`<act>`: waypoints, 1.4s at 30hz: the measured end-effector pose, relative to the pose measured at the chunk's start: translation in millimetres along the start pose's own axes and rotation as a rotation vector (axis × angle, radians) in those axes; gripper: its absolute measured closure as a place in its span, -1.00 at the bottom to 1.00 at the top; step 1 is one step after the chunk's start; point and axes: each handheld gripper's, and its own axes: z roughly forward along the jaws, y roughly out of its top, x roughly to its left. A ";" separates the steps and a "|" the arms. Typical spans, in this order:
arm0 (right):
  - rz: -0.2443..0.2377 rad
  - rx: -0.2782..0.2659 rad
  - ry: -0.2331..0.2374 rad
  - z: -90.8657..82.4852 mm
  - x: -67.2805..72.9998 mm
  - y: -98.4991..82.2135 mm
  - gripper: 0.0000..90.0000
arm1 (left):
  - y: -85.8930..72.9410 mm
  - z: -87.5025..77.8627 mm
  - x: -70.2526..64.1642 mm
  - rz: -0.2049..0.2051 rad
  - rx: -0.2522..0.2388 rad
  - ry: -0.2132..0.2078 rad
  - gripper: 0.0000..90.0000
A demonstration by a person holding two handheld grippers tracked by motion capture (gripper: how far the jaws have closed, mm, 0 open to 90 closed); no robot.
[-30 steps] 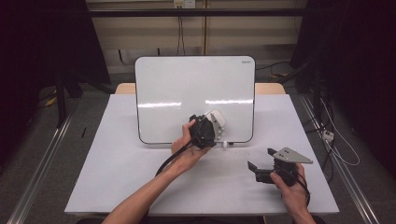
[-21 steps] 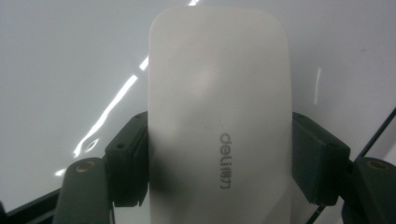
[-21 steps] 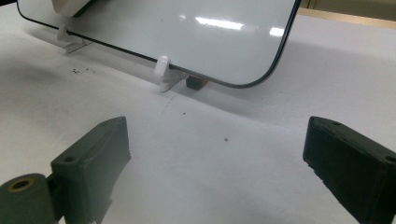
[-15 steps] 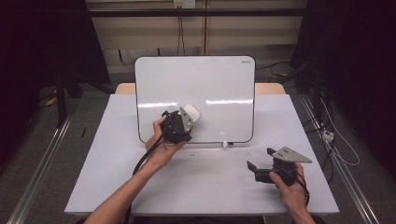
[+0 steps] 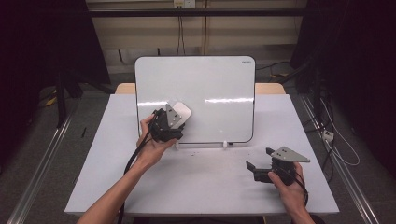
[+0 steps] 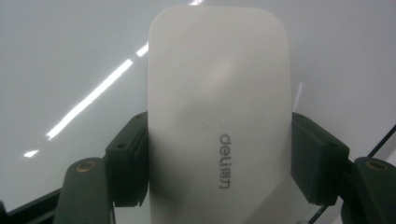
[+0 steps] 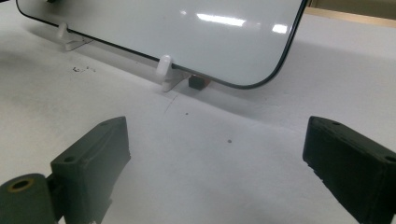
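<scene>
The left claw (image 5: 176,116) grips a white rounded plastic eraser (image 6: 217,116) pressed against the upright glossy whiteboard (image 5: 210,84); the right claw (image 5: 252,169) rests open on the white desk (image 5: 210,182).

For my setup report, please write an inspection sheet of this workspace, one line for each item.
Surface: white table, a few small dark specks near the board.
Job's things: whiteboard upright on two white feet; white eraser printed "deli", held against the board's lower left part.
Clutter: small dark and orange block under the board's edge.
Grippers: left gripper shut on the eraser; right gripper open, low over the table, nothing between its fingers.
Cables: black cable along the left forearm; more cables on the floor at right.
Surroundings: dark curtains, metal floor rails.
</scene>
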 end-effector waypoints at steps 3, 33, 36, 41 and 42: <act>-0.005 -0.001 0.005 -0.5 0.0 -0.1 -0.83 | 1.8 -10.5 -2.1 -0.001 -0.030 0.002 -0.32; 0.003 -0.008 0.008 1.4 1.0 2.6 -0.84 | -34.0 -42.6 25.1 -0.113 -0.019 0.023 -0.32; 0.007 -0.001 0.008 3.7 1.3 2.6 -0.83 | -40.2 -44.4 28.5 -0.118 -0.011 0.033 -0.32; 0.008 0.001 0.010 4.9 0.8 3.1 -0.83 | -49.2 -44.9 32.1 -0.124 0.000 0.038 -0.32; 0.008 0.000 0.010 5.3 0.7 3.2 -0.83 | -50.0 -44.8 32.6 -0.124 0.004 0.041 -0.32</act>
